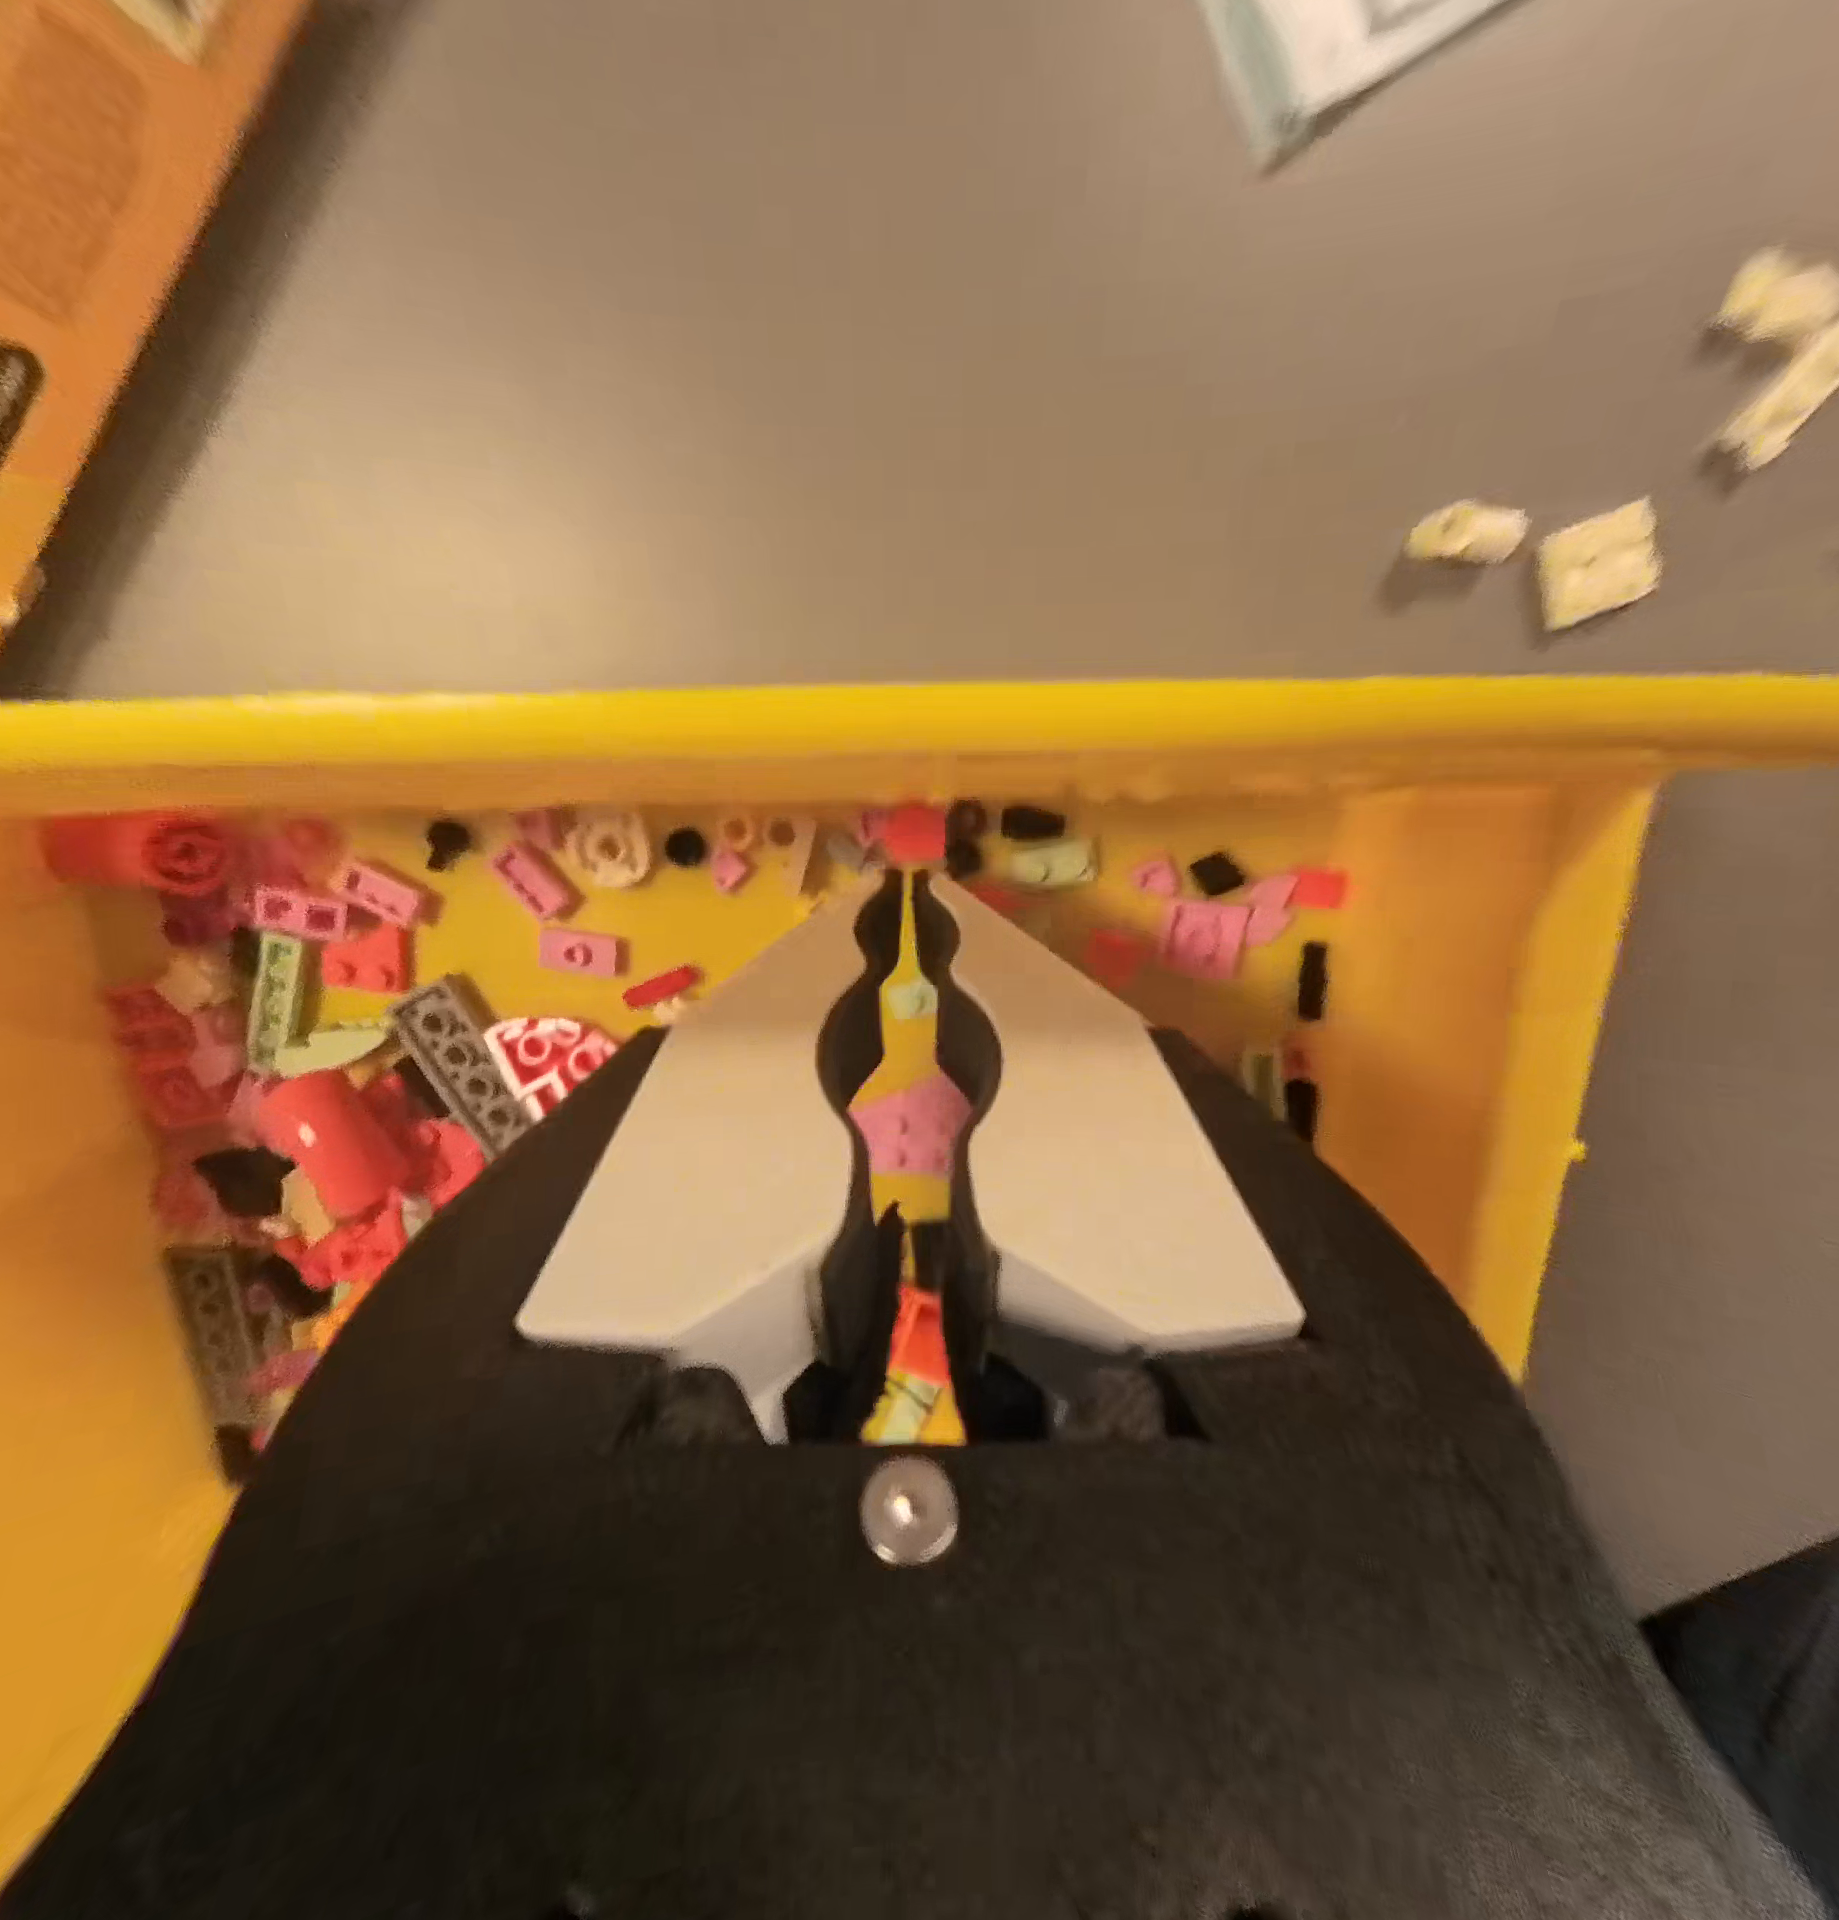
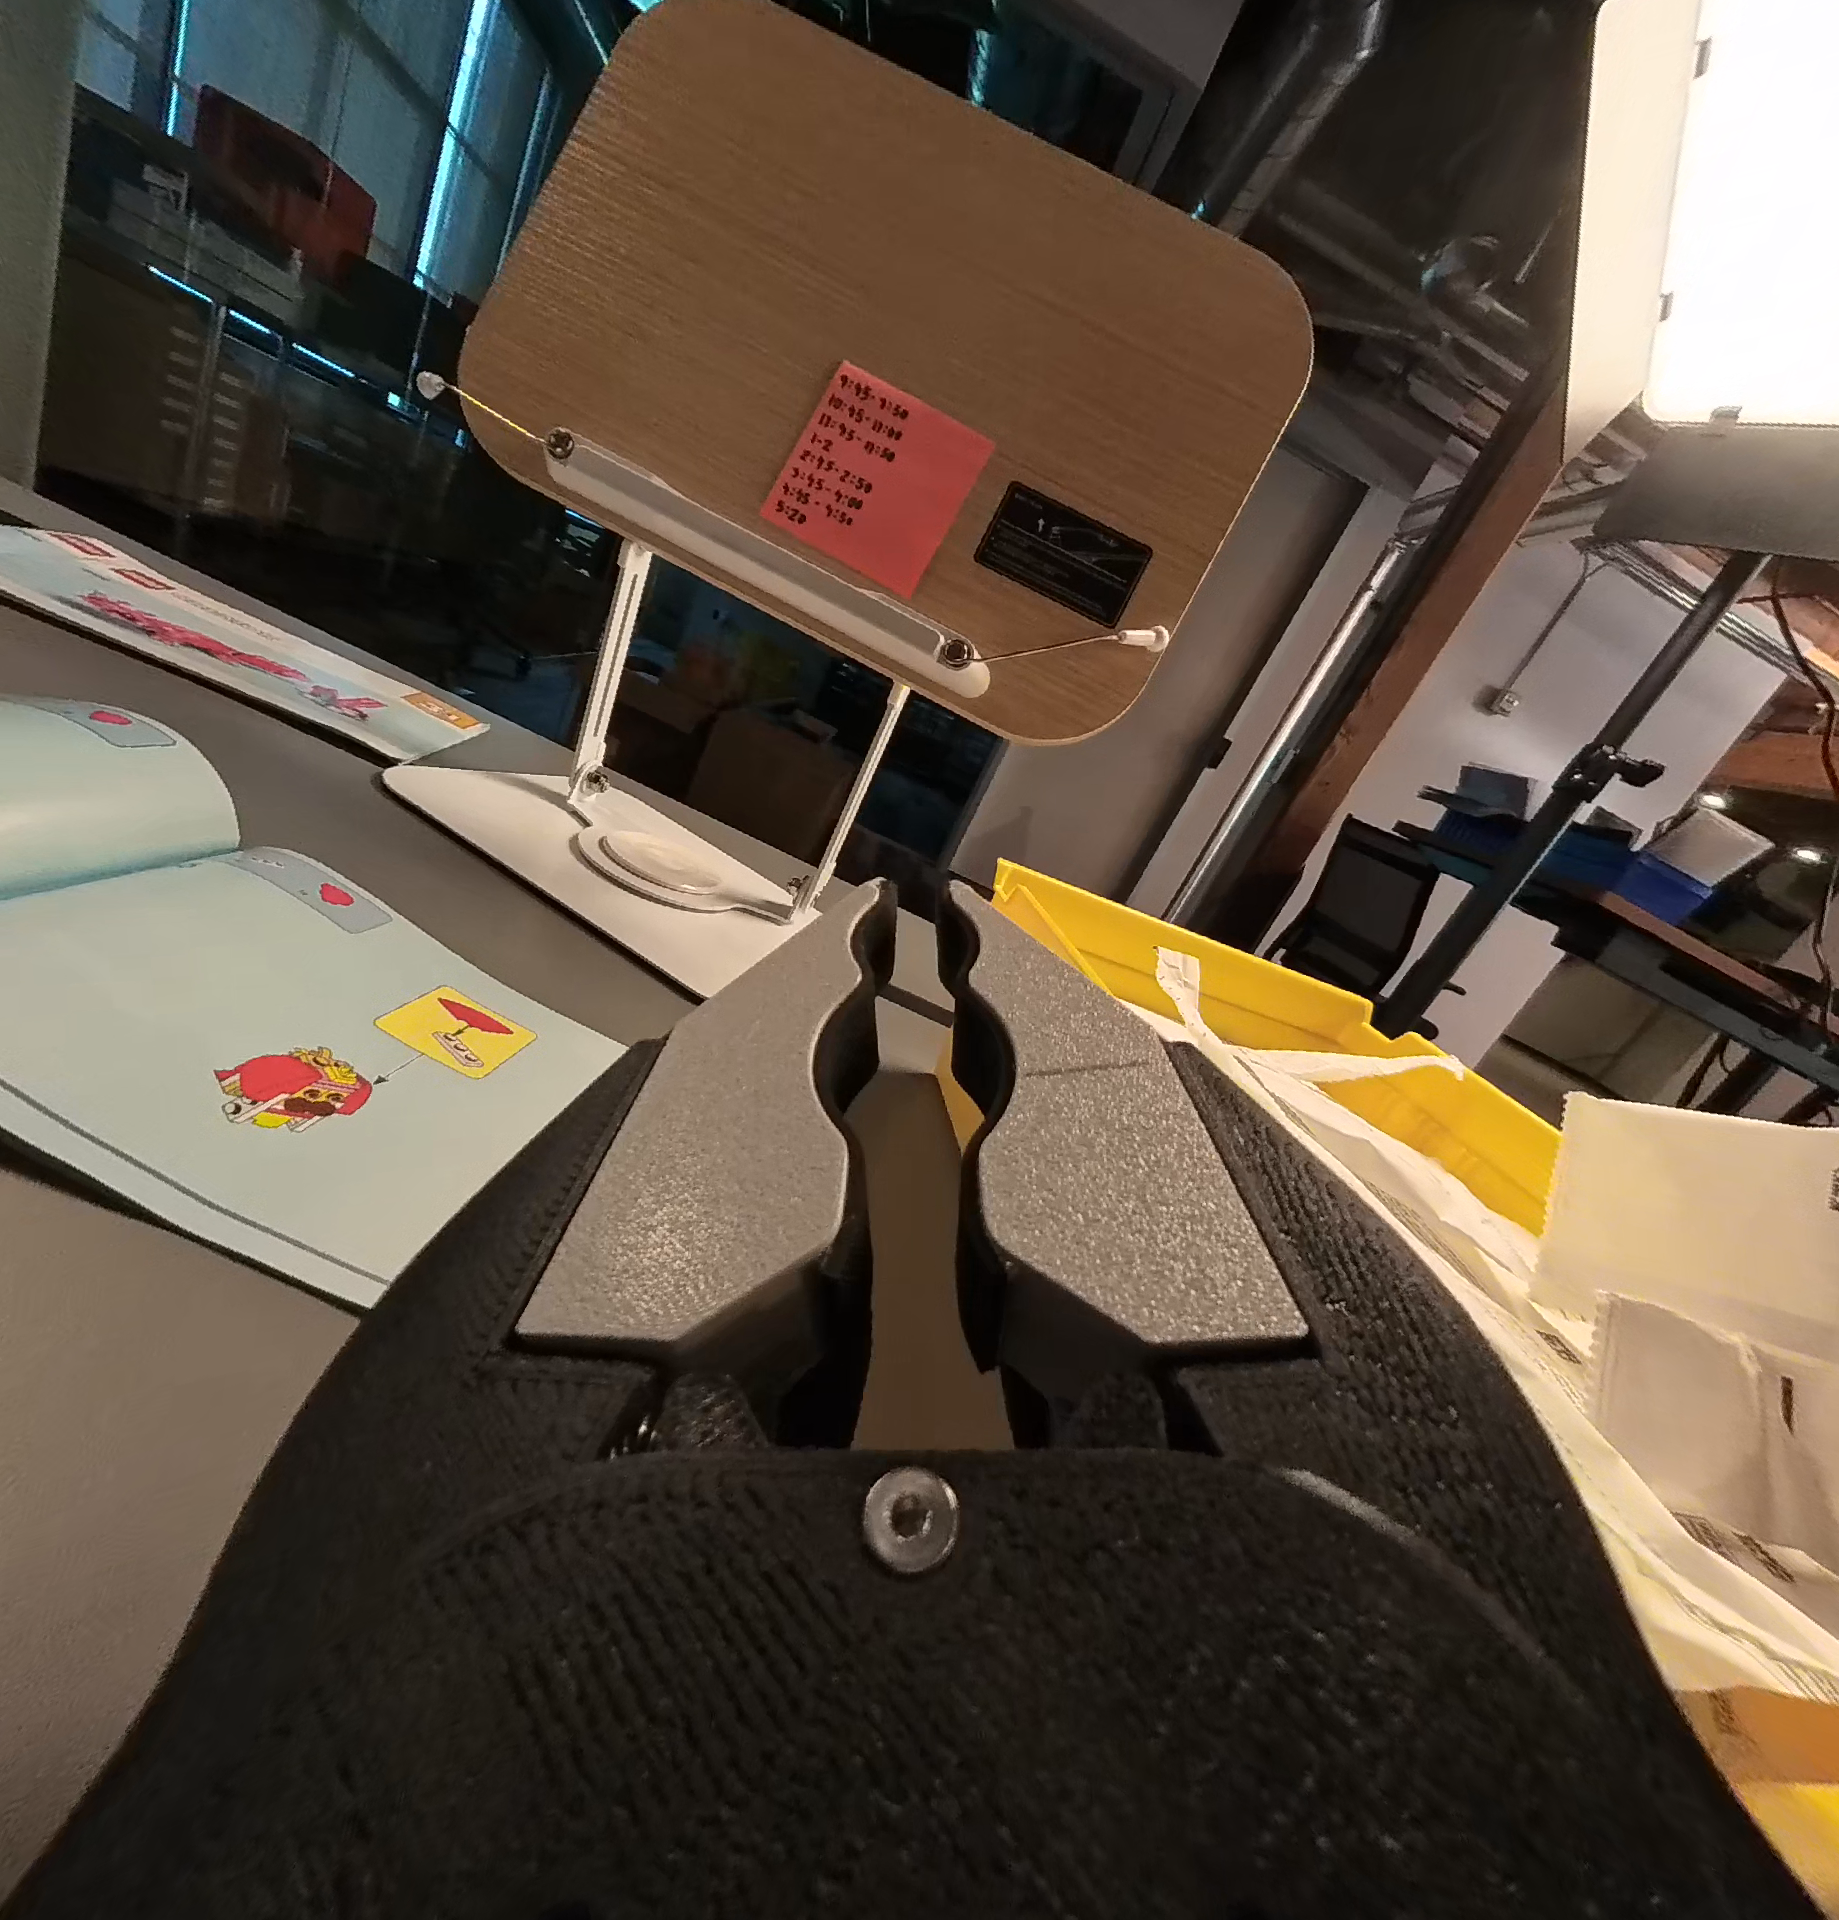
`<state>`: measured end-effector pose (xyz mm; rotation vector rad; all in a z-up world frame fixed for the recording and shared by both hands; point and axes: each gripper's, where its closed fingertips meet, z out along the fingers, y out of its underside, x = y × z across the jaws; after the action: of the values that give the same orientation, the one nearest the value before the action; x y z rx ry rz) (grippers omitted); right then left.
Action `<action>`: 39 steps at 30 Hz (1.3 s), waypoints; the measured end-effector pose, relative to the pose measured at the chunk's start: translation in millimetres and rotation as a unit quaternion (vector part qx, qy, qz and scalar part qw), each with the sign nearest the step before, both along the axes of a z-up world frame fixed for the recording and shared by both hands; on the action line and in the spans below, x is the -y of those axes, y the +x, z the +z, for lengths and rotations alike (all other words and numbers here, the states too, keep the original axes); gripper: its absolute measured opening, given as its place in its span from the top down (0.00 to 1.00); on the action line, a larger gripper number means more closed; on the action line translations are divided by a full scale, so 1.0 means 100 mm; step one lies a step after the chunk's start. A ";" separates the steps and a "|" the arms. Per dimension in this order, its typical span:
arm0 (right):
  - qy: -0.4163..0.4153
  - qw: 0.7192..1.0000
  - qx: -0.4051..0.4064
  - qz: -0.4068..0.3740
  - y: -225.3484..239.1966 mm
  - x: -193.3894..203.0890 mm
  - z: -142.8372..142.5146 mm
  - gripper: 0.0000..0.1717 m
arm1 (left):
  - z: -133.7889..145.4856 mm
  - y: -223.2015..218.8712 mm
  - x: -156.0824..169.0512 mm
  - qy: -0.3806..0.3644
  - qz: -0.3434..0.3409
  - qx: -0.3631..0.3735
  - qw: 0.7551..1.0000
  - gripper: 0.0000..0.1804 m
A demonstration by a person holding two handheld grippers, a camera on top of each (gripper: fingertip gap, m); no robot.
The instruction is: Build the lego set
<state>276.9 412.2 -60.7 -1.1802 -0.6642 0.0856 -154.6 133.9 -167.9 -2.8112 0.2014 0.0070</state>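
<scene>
A small red round stud [image 1: 913,831] sits at the tips of the left claw [image 1: 913,878], low inside the yellow bin [image 1: 894,727] against its far wall. The claw's pale fingers [image 1: 790,997] are clenched nearly together on the stud, with only a thin slit between them. The bin floor is littered with loose building bricks: a pile of red and pink bricks [image 1: 302,1122] at the left, a grey perforated beam [image 1: 458,1060], a pink plate [image 1: 913,1132] under the claw, and scattered black and pink bits at the right. Beyond the bin, cream-coloured pieces [image 1: 1601,561] lie on the grey counter [image 1: 790,416].

The right claw [image 2: 915,914] hangs over the counter, its grey fingers [image 2: 749,1122] a narrow gap apart, gripping nothing. Just beside it is another yellow bin [image 2: 1258,997] holding torn white paper bags [image 2: 1673,1299]. An open instruction booklet [image 2: 167,1018] lies left, a wooden book stand [image 2: 873,364] ahead
</scene>
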 end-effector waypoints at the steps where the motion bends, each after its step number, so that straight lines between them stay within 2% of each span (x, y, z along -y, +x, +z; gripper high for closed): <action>1: 0.000 1.000 0.001 0.000 0.00 0.00 0.00 0.97 | 0.03 0.05 -0.04 0.016 0.000 0.019 1.000 0.99; 3: 0.002 1.000 0.004 0.000 -0.01 0.01 0.00 0.97 | 0.02 0.09 -0.07 0.023 0.004 0.040 0.999 0.98; 10: -0.001 1.000 -0.003 -0.001 0.01 0.00 0.00 0.97 | -0.11 0.05 -0.01 -0.008 -0.011 -0.006 1.000 0.92; 16: -0.002 1.000 -0.008 -0.002 0.03 0.00 0.01 0.97 | -0.10 -0.06 0.10 -0.015 -0.030 -0.079 0.996 0.95; 20: -0.003 1.000 -0.008 -0.002 0.03 -0.01 0.01 0.97 | -0.08 -0.14 0.20 -0.028 -0.022 -0.095 0.995 0.95; 22: -0.003 1.000 -0.009 -0.002 0.03 -0.01 0.01 0.97 | -0.03 -0.13 0.17 -0.007 -0.018 -0.078 0.997 0.94; 27: -0.003 1.000 -0.009 -0.001 0.03 -0.01 0.01 0.97 | 0.03 0.17 0.09 0.016 -0.019 0.056 0.998 1.00; 35: -0.004 1.000 -0.007 -0.001 0.02 -0.01 0.01 0.97 | -0.08 0.17 0.05 -0.002 -0.018 0.081 0.997 1.00; 39: -0.004 1.000 -0.007 -0.001 0.02 -0.01 0.00 0.97 | -0.11 0.10 0.00 0.001 -0.015 0.059 0.998 0.98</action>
<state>278.9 413.3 -60.5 -1.1877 -0.6514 0.0953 -144.6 133.6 -178.6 -2.7954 0.2145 -0.1654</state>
